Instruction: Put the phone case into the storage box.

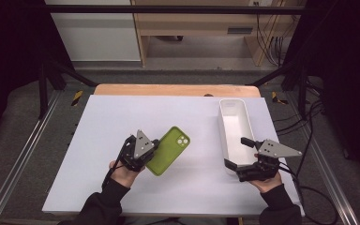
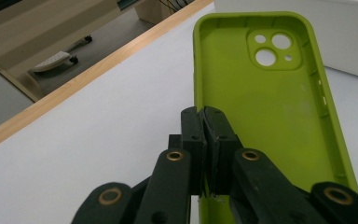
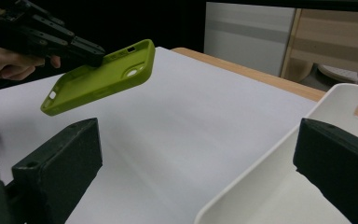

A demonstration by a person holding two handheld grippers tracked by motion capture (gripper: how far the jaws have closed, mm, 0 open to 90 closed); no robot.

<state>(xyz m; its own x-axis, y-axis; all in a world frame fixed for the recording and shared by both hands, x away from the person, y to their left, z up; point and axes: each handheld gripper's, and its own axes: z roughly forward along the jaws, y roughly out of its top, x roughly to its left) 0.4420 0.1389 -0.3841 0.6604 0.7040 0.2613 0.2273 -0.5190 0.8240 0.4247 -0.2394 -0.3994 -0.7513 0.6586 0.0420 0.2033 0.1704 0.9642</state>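
A: White sheet covers the bench (image 1: 122,112), wood edge at the far side, grey floor and pale cabinets beyond. What's in the tray?

B: White tray (image 1: 227,123), long and narrow, right side of the bench. Inside looks bare, as far as the high view shows.

A: And the case?

B: Green phone case (image 1: 168,150), lifted off the sheet, tilted. Left claw (image 1: 151,151) is clamped on 1 long side wall, near the end away from the camera cutouts. Open side faces up.

A: Right claw?

B: Right claw (image 1: 239,152) has its jaws wide apart, nothing between the pads. It sits at the tray's near end; 1 jaw is over the sheet, the other over the tray, the near corner between them. Well apart from the case.

A: Diffs between views?

B: Left claw view gives the case (image 2: 270,107) interior w/ 3 round cutouts, jaws pinched tight on the wall. Right claw view shows the case (image 3: 98,77) from the side, clear of the sheet, plus the hand (image 3: 9,60) holding the left claw.
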